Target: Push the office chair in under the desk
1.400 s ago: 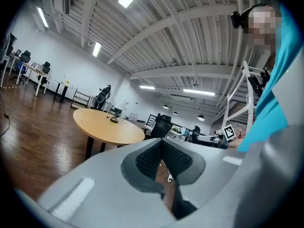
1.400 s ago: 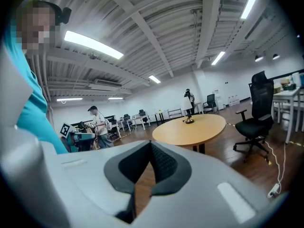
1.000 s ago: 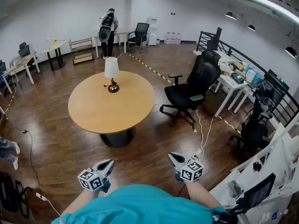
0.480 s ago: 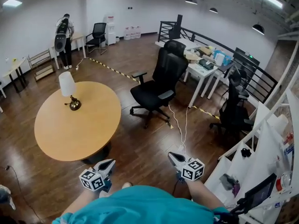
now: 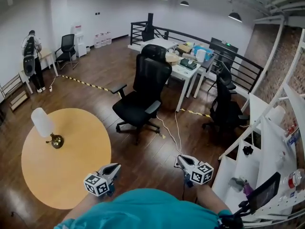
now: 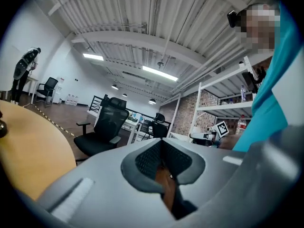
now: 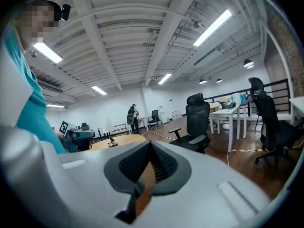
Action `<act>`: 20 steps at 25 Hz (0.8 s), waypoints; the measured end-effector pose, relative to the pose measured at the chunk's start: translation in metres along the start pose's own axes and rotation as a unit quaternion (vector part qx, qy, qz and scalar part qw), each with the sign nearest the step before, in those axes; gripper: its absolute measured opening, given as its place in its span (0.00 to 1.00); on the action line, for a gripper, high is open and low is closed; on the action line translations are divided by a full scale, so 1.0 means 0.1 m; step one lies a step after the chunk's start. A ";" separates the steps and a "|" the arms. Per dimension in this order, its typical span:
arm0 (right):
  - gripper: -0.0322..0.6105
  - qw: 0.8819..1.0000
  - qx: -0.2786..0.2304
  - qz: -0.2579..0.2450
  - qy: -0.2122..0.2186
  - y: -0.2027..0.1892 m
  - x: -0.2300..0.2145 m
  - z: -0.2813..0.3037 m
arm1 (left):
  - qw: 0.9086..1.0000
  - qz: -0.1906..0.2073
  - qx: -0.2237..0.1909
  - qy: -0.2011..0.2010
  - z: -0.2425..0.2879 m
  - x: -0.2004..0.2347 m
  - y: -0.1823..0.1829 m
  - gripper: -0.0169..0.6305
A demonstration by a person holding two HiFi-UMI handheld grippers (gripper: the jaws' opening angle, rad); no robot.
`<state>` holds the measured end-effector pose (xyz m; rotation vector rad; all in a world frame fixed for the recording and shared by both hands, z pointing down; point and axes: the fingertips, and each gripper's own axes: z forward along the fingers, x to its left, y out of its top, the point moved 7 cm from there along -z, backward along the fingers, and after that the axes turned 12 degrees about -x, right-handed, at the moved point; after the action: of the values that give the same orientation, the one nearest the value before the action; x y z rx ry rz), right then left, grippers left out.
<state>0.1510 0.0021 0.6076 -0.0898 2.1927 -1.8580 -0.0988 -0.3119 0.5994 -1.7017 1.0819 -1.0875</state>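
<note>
Round table (image 5: pixel 71 166): cut off by the left edge of the head view; its base is hidden under the top.
Office chair (image 5: pixel 143 94): the seat covers the middle of its wheeled base.
Desk (image 5: pixel 183 71): partly hidden behind the chair's back; the clutter on it is too small to name.
Far-left person (image 5: pixel 31 56): too small to detail.
Shelving (image 5: pixel 274 142): cut off by the right edge; the items on it are unclear.
Wearer's hands: hidden behind the marker cubes and the teal shirt (image 5: pixel 143 209).

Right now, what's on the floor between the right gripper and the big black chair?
White cables trail across the wood floor; the head view shows it.
</note>
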 end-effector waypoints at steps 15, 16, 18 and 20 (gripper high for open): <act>0.05 0.999 0.003 -0.010 0.030 0.19 -2.79 1.19 | 0.999 -0.006 -0.009 0.031 2.62 1.13 -0.58 0.03; 0.05 0.999 0.003 -0.015 0.039 0.26 -2.94 1.30 | 0.999 -0.002 -0.010 0.031 2.80 1.18 -0.58 0.03; 0.05 0.999 0.004 -0.021 0.049 0.36 -3.25 1.51 | 0.999 -0.005 -0.012 0.033 3.14 1.29 -0.59 0.03; 0.06 0.998 0.008 -0.020 0.053 0.44 -3.48 1.74 | 1.000 -0.009 -0.007 0.029 3.41 1.41 -0.58 0.03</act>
<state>0.5329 -0.0815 0.5955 -0.0319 2.2624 -1.9427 0.2710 -0.3637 0.5879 -1.7033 1.1150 -1.1495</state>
